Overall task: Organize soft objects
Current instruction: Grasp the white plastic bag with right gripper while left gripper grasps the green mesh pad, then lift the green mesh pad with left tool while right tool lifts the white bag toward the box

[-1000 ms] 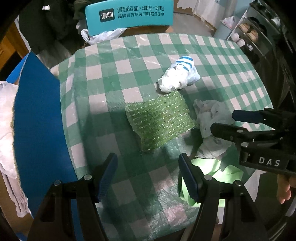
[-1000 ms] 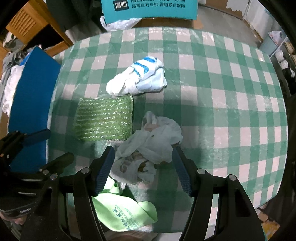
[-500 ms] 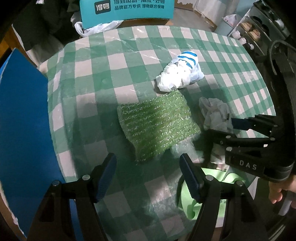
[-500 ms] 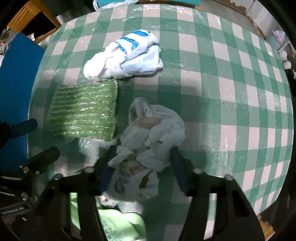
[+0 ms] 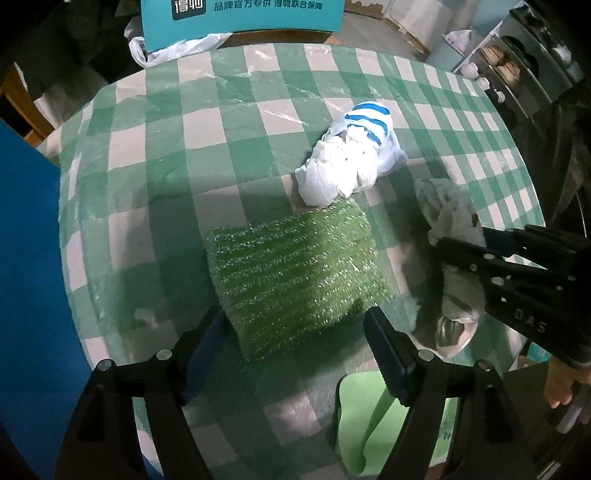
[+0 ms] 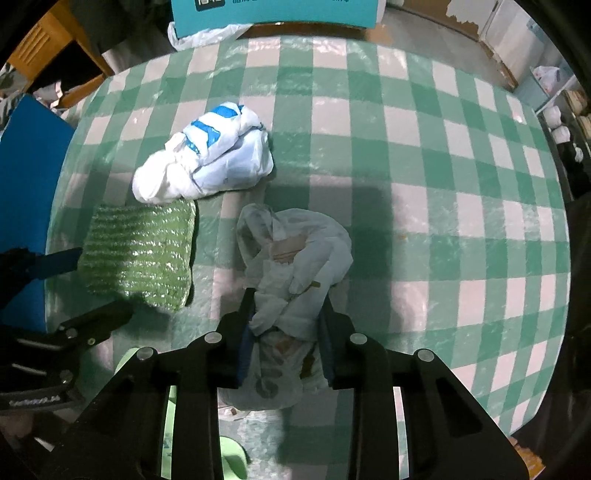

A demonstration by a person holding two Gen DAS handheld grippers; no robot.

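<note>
On the green checked table (image 5: 184, 147) lies a green bubble-wrap pad (image 5: 295, 266). My left gripper (image 5: 291, 332) hangs just over the pad's near edge, jaws opening, with the edge between the fingers but untouched. A crumpled white plastic bag (image 6: 295, 251) lies right of the pad (image 6: 140, 251). My right gripper (image 6: 286, 317) points down onto it, jaws closing, both pads pressing its near folds. The left wrist view has that gripper (image 5: 461, 238) at the bag (image 5: 447, 210). A white bundle with blue stripes (image 5: 347, 162) touches the pad's far edge.
A light green bag (image 5: 369, 417) hangs over the table's near edge under the grippers. A blue board (image 5: 29, 258) stands at the left, a teal box (image 5: 240, 14) behind the table, shelves at the far right. A person's hand (image 5: 561, 384) holds the right gripper.
The right jaws have narrowed from wide apart to pressing on the white bag. Both grippers have come nearer the table; the left one now sits at the green pad's edge.
</note>
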